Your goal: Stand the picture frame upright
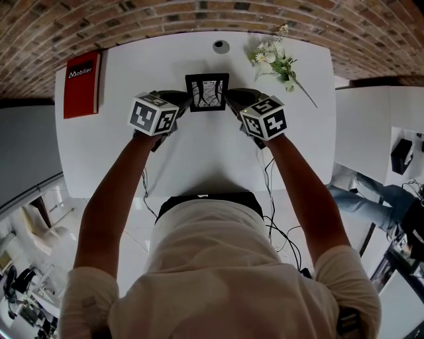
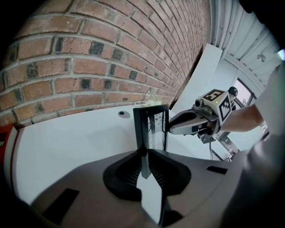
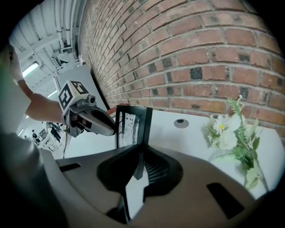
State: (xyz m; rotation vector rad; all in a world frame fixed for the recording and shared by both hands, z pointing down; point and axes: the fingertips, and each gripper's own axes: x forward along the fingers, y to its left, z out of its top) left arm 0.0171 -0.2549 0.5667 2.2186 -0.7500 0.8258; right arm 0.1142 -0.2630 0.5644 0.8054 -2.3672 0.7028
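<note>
A small black picture frame (image 1: 207, 91) with a line drawing in it is held near upright over the white table (image 1: 119, 152), toward its back middle. My left gripper (image 1: 187, 100) is shut on the frame's left side, and my right gripper (image 1: 228, 99) is shut on its right side. In the left gripper view the frame (image 2: 151, 129) is seen edge-on, pinched between the jaws of the left gripper (image 2: 144, 156), with the right gripper (image 2: 187, 122) beyond it. The right gripper view mirrors this: the frame (image 3: 132, 127) sits in the right gripper (image 3: 139, 162), with the left gripper (image 3: 95, 121) behind.
A red box (image 1: 83, 83) lies at the table's back left. A sprig of white flowers (image 1: 278, 59) lies at the back right. A round cable hole (image 1: 220, 46) is behind the frame. A brick wall (image 1: 199, 13) runs along the table's far edge.
</note>
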